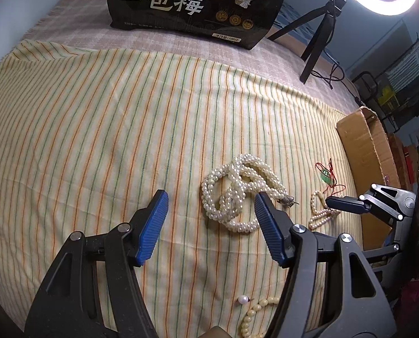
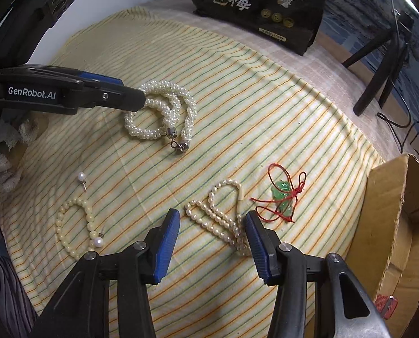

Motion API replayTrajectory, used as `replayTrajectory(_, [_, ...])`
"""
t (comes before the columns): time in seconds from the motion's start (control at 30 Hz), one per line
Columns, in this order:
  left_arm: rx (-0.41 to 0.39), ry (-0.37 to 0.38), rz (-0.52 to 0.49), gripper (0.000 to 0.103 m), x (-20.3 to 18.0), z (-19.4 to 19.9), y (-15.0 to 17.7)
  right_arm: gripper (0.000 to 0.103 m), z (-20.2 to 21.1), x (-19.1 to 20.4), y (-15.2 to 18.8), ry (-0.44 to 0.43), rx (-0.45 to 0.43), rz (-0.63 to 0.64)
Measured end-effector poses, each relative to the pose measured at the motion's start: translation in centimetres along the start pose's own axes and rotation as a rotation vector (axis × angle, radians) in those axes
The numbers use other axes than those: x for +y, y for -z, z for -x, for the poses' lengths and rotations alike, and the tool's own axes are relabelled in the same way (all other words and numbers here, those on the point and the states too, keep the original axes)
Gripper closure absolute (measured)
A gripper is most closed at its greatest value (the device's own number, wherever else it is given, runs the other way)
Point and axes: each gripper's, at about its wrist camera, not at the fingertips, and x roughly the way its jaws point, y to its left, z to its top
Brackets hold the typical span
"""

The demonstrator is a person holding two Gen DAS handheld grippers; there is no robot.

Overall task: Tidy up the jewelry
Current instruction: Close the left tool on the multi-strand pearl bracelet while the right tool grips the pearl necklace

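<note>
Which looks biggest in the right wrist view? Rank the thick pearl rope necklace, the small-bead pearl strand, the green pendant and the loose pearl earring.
1. thick pearl rope necklace
2. small-bead pearl strand, though it lies nearer the camera, so the gap is unsure
3. green pendant
4. loose pearl earring, plainly the smallest

The left wrist view looks down and forward along its own wide-spread fingers, low over the striped cloth [image 1: 97, 118], facing the black bag [image 1: 192, 5] at top centre. The right wrist view sits just as low, angled leftward, with that bag [image 2: 260, 2] at upper right. Both share the thick pearl rope [image 1: 237, 194] [image 2: 161, 112], the thin pearl strand [image 1: 320, 211] [image 2: 220, 214] and the cardboard box [image 1: 361, 152] [image 2: 389, 214] at right.
</note>
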Motion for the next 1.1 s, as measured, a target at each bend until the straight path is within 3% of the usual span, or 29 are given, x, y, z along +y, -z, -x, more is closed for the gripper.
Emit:
replayTrajectory(0.1, [-0.001, -0.004, -0.001, 0.038, 0.0, -0.3, -0.3, 0.055, -0.2, 0.0, -0.2, -0.003, 0.004, 0.006])
replayTrajectory(0.3, [-0.005, -0.013, -0.008, 0.038, -0.2, -0.9, -0.5, 0.071, -0.7, 0.1, -0.7, -0.008, 0.001, 0.011])
replayTrajectory(0.6, [-0.018, -0.059, -0.042, 0.054, -0.3, -1.4, -0.7, 0.087, -1.6, -1.3, -1.4, 0.002, -0.011, 0.000])
replayTrajectory(0.87, [-0.029, -0.056, -0.010, 0.088, 0.1, -1.6, -1.2, 0.097, -1.8, -1.3, -1.6, 0.014, -0.033, -0.003])
replayTrajectory(1.1, [-0.033, -0.048, -0.004, 0.096, -0.4, -1.3, -1.1, 0.098, -0.9, -1.1, -1.4, 0.015, -0.077, -0.034])
